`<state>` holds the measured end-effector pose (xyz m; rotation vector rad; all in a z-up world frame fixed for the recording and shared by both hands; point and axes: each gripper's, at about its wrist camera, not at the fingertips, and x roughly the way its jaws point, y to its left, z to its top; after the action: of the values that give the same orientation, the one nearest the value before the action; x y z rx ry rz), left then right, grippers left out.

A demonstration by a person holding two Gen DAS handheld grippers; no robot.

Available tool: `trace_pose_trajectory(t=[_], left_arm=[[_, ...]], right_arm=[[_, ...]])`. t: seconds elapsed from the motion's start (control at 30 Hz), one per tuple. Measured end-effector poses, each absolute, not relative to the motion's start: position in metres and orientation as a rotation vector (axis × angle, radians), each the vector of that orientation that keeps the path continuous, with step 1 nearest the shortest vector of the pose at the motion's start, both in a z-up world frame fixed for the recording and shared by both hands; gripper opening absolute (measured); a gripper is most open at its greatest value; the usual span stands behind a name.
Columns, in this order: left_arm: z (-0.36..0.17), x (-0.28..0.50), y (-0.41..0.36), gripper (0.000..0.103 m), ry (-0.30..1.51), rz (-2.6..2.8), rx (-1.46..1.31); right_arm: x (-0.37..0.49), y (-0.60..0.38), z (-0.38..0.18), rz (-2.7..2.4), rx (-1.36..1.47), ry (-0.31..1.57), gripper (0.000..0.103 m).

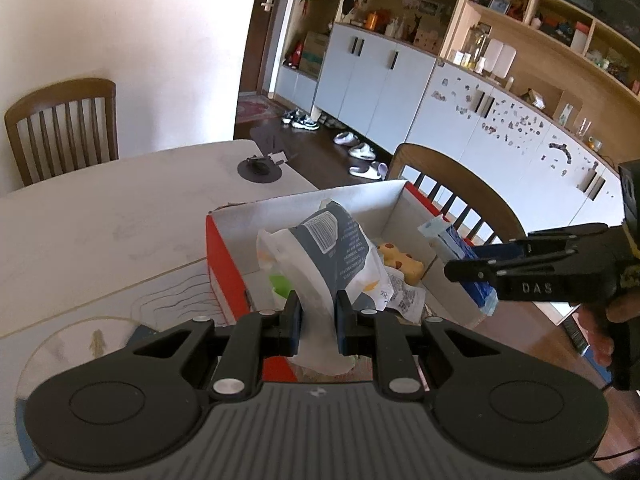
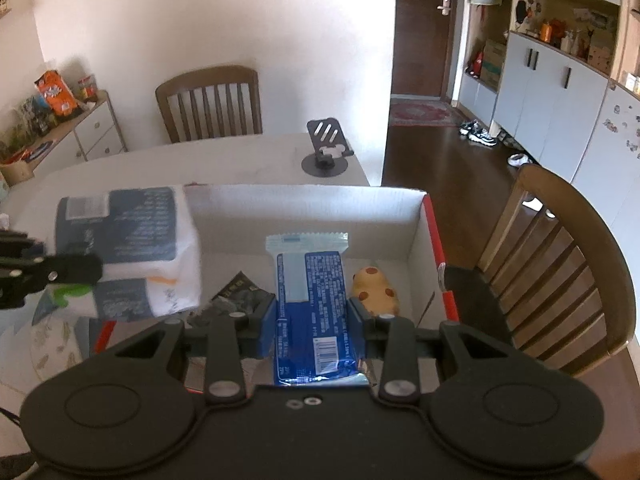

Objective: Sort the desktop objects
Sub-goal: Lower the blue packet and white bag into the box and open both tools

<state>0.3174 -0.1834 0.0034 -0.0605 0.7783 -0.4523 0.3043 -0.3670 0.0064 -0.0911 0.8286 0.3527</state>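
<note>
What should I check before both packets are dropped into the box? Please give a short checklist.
1. Left gripper shut on white and grey packet: ok.
2. Right gripper shut on blue packet: ok.
3. Both packets over the open box: ok.
4. Free floor space in the box beside the yellow spotted toy: ok.
5. Grippers apart from each other: ok.
6. How high the packets hang above the box floor: cannot tell.

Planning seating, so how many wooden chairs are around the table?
2. One chair stands at the table's far side against the wall; the other chair is on the right, beside the box. More may stand out of view.
</note>
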Motion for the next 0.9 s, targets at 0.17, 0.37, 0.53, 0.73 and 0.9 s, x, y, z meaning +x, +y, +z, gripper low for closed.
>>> trace_pose_trajectory(t=[0.17,0.37,0.53,0.73,0.9], left_arm=[[-0.004,0.339,-0.196,0.016,0.810,-0.448,-0.067],[-0.014,0.364,-0.215,0.016,0.838,-0.441,-0.018],[-0.025,0.387,-0.222,0.016,0.877,-0.425,-0.018],[-0.043,0.405,-0.226,0.016,0.947,-0.413,-0.033],[-0.051,0.411,-0.229,0.016,0.963,-0.400,0.007]], right_arm=[[0.315,-0.366,-0.001,0.373,-0.110,0.856,0.036],[0.324,-0.366,-0.007,0.393,-0.125,0.873,0.036],[0.330,-0.364,-0.014,0.399,-0.143,0.892,0.036],[0.335,-0.361,-0.017,0.415,-0.160,0.902,0.036],[0.338,-0.356,-0.021,0.434,-0.177,0.916,0.036]])
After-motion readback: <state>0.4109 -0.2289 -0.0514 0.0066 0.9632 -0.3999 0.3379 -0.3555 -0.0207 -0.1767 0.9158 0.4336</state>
